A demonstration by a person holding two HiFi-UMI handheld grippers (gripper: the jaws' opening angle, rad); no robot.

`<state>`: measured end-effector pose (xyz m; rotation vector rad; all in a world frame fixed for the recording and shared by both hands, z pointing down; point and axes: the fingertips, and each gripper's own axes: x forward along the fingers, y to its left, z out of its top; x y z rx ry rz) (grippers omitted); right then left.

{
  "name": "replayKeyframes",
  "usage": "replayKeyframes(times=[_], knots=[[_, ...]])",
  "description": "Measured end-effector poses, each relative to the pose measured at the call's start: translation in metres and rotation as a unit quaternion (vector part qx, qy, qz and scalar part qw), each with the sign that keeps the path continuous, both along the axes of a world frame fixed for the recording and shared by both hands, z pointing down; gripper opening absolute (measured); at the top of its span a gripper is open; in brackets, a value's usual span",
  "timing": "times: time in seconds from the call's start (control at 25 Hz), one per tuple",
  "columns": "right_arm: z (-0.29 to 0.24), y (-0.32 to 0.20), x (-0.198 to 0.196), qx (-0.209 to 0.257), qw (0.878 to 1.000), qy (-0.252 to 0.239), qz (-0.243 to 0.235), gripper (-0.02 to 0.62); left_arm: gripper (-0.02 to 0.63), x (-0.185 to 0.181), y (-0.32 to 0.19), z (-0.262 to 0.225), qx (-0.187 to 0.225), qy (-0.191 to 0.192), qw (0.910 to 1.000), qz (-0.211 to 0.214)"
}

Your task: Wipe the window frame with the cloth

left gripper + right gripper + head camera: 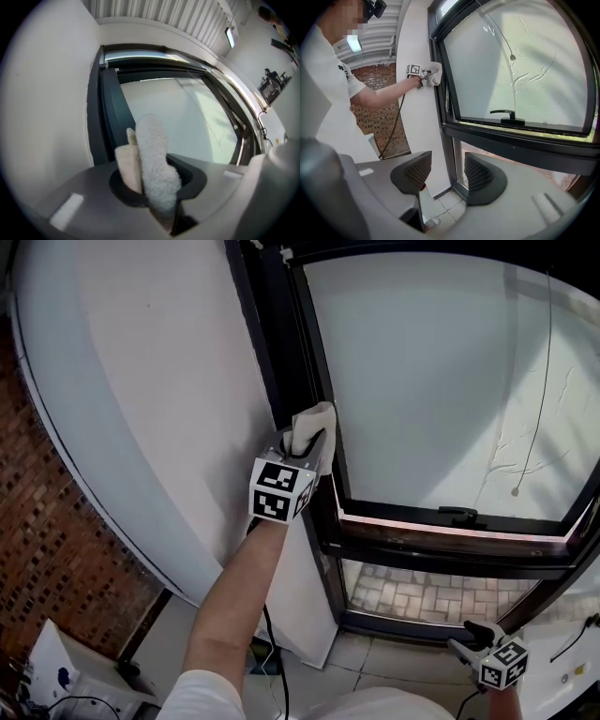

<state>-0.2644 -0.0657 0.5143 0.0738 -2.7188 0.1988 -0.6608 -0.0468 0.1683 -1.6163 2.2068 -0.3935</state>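
Note:
A white fluffy cloth [312,428] is pinched in my left gripper [302,451], which presses it against the dark vertical window frame [288,343] at mid height. In the left gripper view the cloth [152,161] stands folded between the jaws, with the frame [107,112] just beyond. My right gripper [476,641] hangs low at the bottom right, away from the window; its jaws [447,174] stand open with nothing between them. The right gripper view shows the left gripper [429,73] and cloth [435,72] on the frame's left upright.
A white wall [159,399] borders the frame on the left, with brick [37,521] further left. A window handle [457,514] sits on the lower sash rail. A cord with a small weight [515,491] hangs over the pane. A cable [274,652] trails below my left arm.

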Motion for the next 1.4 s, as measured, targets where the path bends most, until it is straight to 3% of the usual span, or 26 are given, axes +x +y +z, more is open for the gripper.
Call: replayKeyframes(times=[0.48, 0.88, 1.12, 1.4], knots=[[-0.006, -0.007, 0.008, 0.008, 1.000, 0.002, 0.004, 0.222, 0.106, -0.004, 0.005, -0.161, 0.095, -0.011, 0.9954, 0.008], [-0.005, -0.012, 0.019, 0.003, 1.000, -0.005, 0.022, 0.221, 0.106, -0.006, 0.010, -0.269, 0.127, -0.035, 0.9913, -0.001], [-0.003, -0.014, 0.025, -0.001, 0.999, -0.010, 0.032, 0.221, 0.107, -0.005, 0.013, -0.291, 0.126, -0.042, 0.9910, -0.014], [-0.008, -0.016, 0.029, 0.005, 0.999, -0.012, 0.033, 0.221, 0.104, 0.008, 0.015, -0.273, 0.125, -0.032, 0.9916, 0.014]])
